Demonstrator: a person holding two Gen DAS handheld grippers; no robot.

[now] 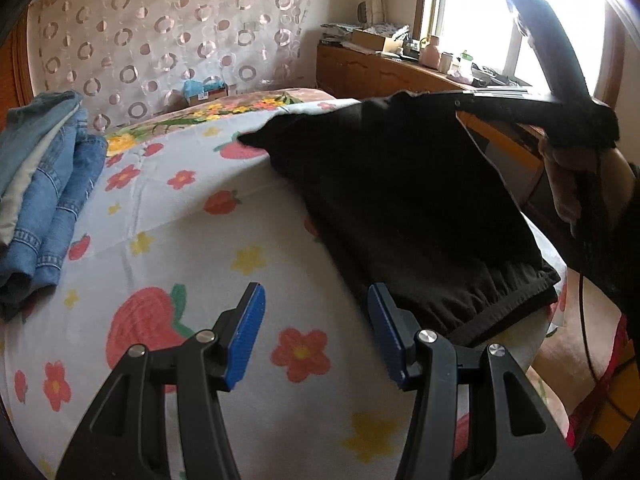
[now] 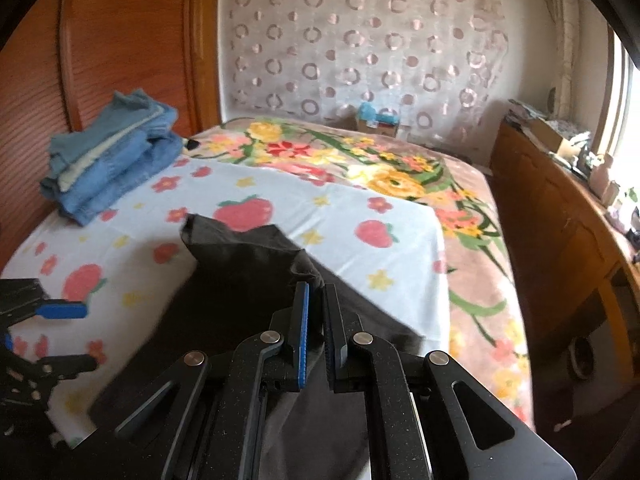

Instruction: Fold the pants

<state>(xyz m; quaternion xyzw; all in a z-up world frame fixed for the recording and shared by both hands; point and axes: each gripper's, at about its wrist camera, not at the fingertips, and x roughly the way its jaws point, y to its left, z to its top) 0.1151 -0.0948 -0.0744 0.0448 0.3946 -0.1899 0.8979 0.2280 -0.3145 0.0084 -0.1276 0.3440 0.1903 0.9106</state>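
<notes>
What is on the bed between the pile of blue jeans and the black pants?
Only bare strawberry-and-flower bedsheet separates the folded blue denim jeans from the black pants, in both wrist views.

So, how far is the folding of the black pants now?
Done: a stack of folded jeans lies at the bed's far corner. In hand: the right claw is shut on an edge of the black pants and holds it raised above the strawberry sheet, while the waistband end rests on the sheet. The left claw is open and empty beside the waistband. Left: laying the raised part over, smoothing, probably stacking.
</notes>
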